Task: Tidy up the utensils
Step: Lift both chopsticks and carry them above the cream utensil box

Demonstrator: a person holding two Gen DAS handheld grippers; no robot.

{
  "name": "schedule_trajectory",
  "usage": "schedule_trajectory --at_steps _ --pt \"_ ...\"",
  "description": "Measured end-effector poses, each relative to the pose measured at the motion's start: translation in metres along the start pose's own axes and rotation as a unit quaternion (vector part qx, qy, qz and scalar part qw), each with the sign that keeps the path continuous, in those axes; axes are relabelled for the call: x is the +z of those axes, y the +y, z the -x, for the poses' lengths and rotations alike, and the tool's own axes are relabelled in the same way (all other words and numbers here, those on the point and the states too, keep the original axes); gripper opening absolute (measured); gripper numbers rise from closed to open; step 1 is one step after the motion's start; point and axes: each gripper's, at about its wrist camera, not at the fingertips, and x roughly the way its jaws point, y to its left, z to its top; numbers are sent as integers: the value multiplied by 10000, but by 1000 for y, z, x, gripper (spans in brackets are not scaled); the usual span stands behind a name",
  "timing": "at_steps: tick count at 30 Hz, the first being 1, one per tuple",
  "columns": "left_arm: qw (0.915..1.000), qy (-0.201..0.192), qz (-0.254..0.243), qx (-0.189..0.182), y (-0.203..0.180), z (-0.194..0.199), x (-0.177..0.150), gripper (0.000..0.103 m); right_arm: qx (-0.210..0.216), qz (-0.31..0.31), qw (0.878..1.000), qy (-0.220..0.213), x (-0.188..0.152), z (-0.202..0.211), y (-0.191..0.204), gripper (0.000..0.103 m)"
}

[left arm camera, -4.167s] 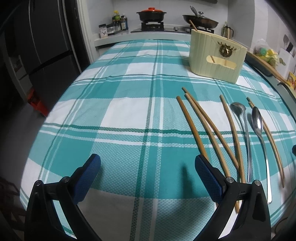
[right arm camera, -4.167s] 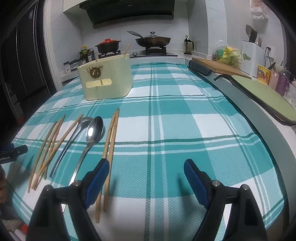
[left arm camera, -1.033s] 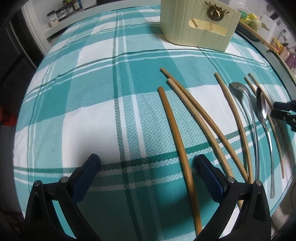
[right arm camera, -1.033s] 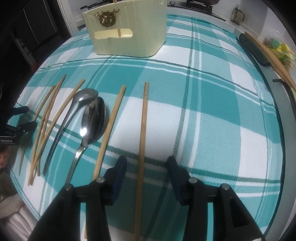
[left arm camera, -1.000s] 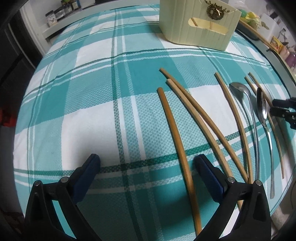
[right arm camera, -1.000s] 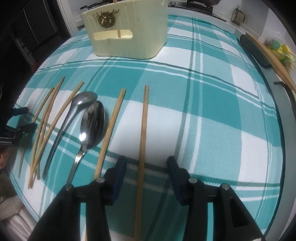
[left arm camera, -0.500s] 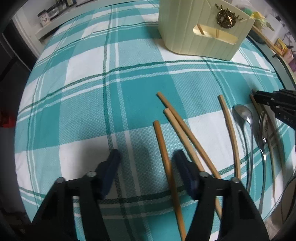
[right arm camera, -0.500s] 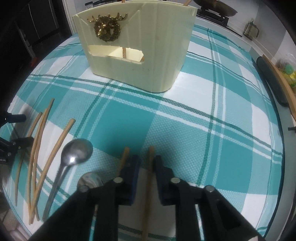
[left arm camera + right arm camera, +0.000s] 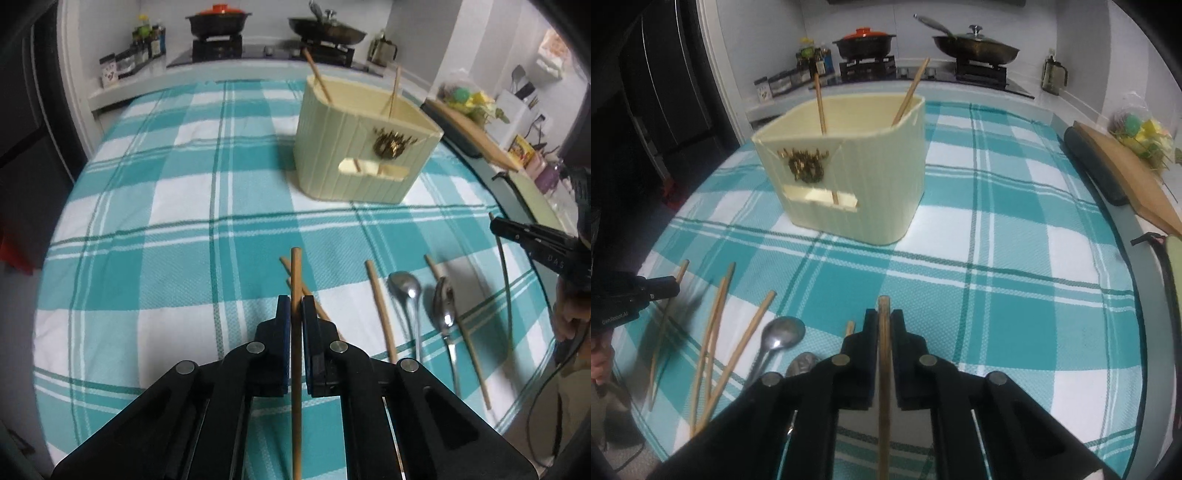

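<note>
My left gripper (image 9: 294, 306) is shut on a wooden chopstick (image 9: 295, 280) and holds it above the checked cloth. My right gripper (image 9: 884, 321) is shut on another wooden chopstick (image 9: 884, 350), also lifted. The cream utensil holder (image 9: 364, 158) stands ahead with two chopsticks in it; it also shows in the right wrist view (image 9: 849, 170). Several chopsticks (image 9: 380, 310) and two metal spoons (image 9: 406, 291) lie on the cloth. In the right wrist view loose chopsticks (image 9: 716, 332) and a spoon (image 9: 779, 338) lie left of my gripper.
The teal checked tablecloth (image 9: 184, 221) covers the table. A stove with a pot (image 9: 218, 22) and a pan (image 9: 328, 31) stands behind. A cutting board (image 9: 1123, 173) lies at the right edge. The other gripper's tip (image 9: 532, 240) shows at right.
Both grippers closed, each on a chopstick, and lifted them off the cloth. Both views now tilt up toward the holder.
</note>
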Motion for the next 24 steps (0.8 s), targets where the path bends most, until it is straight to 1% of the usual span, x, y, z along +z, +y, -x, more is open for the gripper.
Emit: schedule_trajectory --at_steps 4,7,11,15,19,24 --pt "9979 -633 -25 -161 -5 50 8 5 76 -57 9981 -609 -1 57 6 7" --pt "9939 -1070 -59 -248 -10 84 11 5 120 -52 9941 -1074 -3 98 12 7" --pt "9879 -1495 -43 -421 -18 116 13 4 101 10 9862 -1652 -6 143 22 7" --pt "9825 -1809 -76 -449 -23 131 21 4 52 35 9771 -2125 -4 172 34 7" --pt "9787 -1976 -71 -553 -25 142 35 4 -75 48 9677 -2518 5 188 42 7" --pt "9736 -2182 -109 -668 -26 155 63 4 -120 28 9578 -2871 31 202 45 7"
